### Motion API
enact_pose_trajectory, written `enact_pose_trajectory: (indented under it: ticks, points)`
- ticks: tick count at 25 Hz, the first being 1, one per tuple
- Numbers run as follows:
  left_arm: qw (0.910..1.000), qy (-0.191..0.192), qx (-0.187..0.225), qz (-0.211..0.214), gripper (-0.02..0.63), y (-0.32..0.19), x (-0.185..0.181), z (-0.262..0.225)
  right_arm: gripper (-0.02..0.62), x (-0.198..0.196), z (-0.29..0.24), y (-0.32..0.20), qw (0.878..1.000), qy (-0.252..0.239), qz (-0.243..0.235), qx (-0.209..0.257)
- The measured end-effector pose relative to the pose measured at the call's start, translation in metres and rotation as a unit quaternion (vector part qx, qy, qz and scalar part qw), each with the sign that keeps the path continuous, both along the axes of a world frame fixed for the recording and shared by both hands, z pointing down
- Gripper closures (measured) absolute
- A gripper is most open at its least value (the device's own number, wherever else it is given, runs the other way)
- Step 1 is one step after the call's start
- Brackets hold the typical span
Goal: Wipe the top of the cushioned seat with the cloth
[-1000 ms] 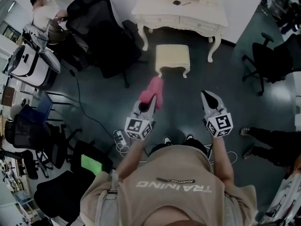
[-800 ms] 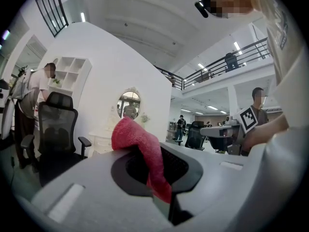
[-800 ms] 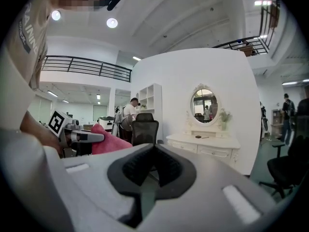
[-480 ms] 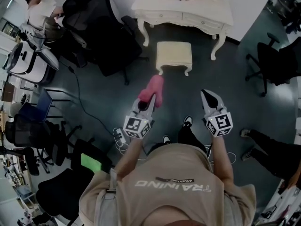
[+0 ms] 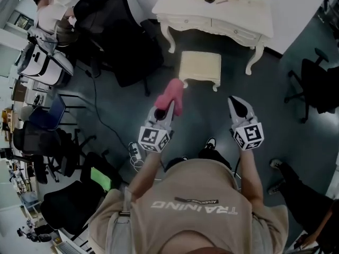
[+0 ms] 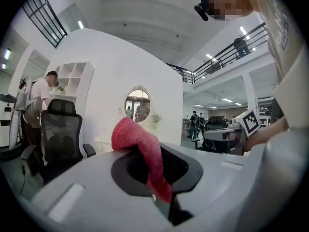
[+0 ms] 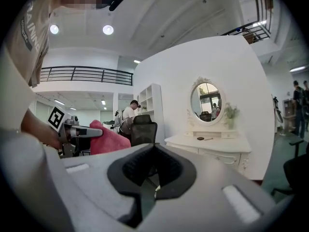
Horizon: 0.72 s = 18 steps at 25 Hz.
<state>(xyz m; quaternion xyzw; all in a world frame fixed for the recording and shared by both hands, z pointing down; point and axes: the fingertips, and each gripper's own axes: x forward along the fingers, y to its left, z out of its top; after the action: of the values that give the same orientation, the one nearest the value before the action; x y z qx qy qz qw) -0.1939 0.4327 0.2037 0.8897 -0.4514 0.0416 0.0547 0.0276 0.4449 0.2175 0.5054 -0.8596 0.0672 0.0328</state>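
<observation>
While the cushioned seat (image 5: 200, 66) stands untouched on the dark floor (image 5: 212, 110), just in front of the white dressing table (image 5: 222, 15), the pink cloth (image 5: 174, 93) hangs in the air short of it, pinched in the left gripper (image 5: 166, 111). Left gripper view: jaws closed on one edge of the cloth, a fold running down between the pads, the bulk bunched above and forward of the tips. Right gripper (image 5: 239, 106): jaws together, nothing between them, held beside the left and well apart from the seat. Judgement on handling: the cloth looks like a fleecy, terry-like fabric, light and limp, with no stiffness of its own. It droops and bunches, so a pinch at an edge gives a loose wad, not a flat pad. For wiping, the bunched bulk should meet the seat top first and be dragged, with the jaws kept low over it (hard tips on the upholstery are the thing to avoid). The grip looks secure enough, though the nap catching on the cushion could tug it loose on a long stroke; a deeper bite might serve better. The seat top appears pale, padded and probably yielding. It stands on short curved legs and is likely light, so a sideways push may shift it. Wiping not yet begun; the approach to the seat comes first.
</observation>
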Motion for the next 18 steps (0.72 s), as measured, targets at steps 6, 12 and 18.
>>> enact_pose_trajectory:
  ticks: [6, 12, 18]
  points:
    - [0.9996, -0.008, -0.008, -0.026, 0.574, -0.033, 0.030, 0.000, 0.592, 0.026, 0.005, -0.047, 1.000, -0.013, -0.026, -0.003]
    - [0.9990, -0.012, -0.020, -0.038, 0.574, -0.052, 0.037, 0.008, 0.592, 0.030, 0.017, -0.074, 0.999, -0.021, -0.040, -0.013]
    - [0.9990, -0.003, -0.029, -0.033, 0.574, -0.083, 0.030, 0.022, 0.591, 0.025, 0.029, -0.103, 0.999, -0.013, -0.036, -0.023]
